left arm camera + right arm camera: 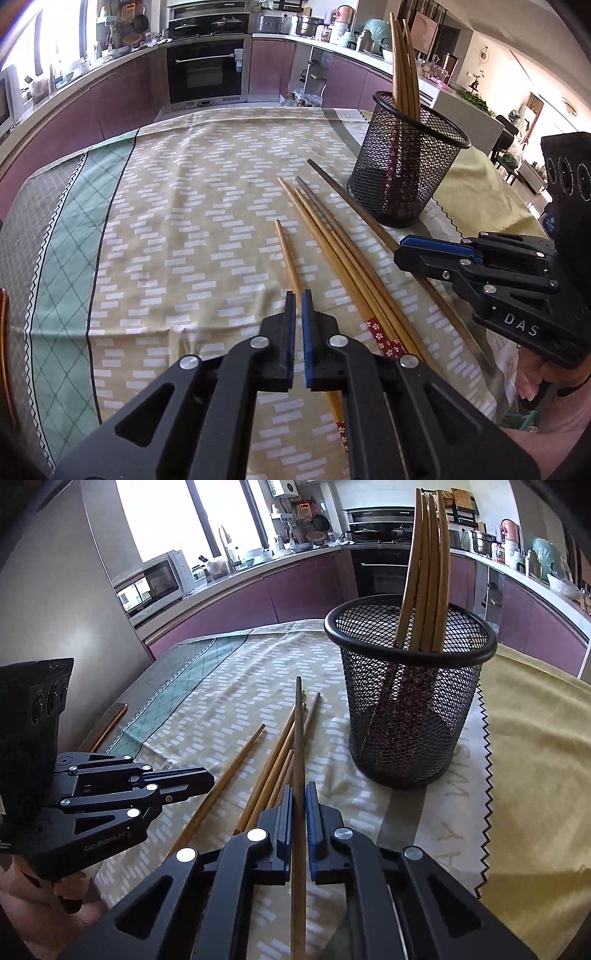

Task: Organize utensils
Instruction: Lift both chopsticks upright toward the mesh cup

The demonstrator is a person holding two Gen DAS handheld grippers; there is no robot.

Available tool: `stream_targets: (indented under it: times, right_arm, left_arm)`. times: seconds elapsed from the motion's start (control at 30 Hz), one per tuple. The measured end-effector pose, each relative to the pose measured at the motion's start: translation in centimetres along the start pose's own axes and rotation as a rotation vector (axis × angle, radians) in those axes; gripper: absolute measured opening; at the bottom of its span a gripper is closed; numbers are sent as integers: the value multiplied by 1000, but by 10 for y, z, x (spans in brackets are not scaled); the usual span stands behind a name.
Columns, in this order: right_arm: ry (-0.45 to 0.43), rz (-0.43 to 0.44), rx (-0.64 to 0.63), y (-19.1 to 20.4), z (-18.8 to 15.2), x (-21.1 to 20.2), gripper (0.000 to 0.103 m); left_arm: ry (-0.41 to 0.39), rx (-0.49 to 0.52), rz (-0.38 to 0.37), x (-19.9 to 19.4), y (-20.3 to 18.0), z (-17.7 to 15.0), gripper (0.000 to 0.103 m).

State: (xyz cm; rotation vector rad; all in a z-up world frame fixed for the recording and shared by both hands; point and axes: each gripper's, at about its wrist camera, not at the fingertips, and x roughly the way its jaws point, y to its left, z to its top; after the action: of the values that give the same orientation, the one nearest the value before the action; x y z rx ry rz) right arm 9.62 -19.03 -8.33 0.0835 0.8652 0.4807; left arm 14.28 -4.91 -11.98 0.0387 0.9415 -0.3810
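Each gripper is clamped on one chopstick. The right gripper (300, 805) pinches the darker chopstick (298, 738), rightmost of the loose ones on the cloth, near the mesh holder (410, 701). The left gripper (298, 314) grips the lone pale chopstick (287, 254), left of the loose bundle (332, 236).

To do this well, I judge each stick should be lifted clear of its neighbours, tipped upright, then lowered inside the holder's rim beside the chopsticks already standing (424, 572) there.

The near ends of both held sticks hide under the gripper bodies, and the holder's bottom is hard to read through the mesh.
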Motion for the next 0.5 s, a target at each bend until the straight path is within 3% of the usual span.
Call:
stream_targets:
  times: [0.03,0.27,0.37,0.5]
  right_arm:
    - [1,2,-1,0,0,0,6]
    - [3,13,-10,2,-2,-1,6]
    - [-6,20,-17,3,-2,-4,6]
    - [-27,28,-25,5,0,-11,6]
  left_arm:
    - [3,3,1,1,0,-1,19]
    - [11,39,31,8,-7,-4,21]
    - [5,44,47,11,-10,-2,11]
    - [-3,33,56,10,-11,-1,7]
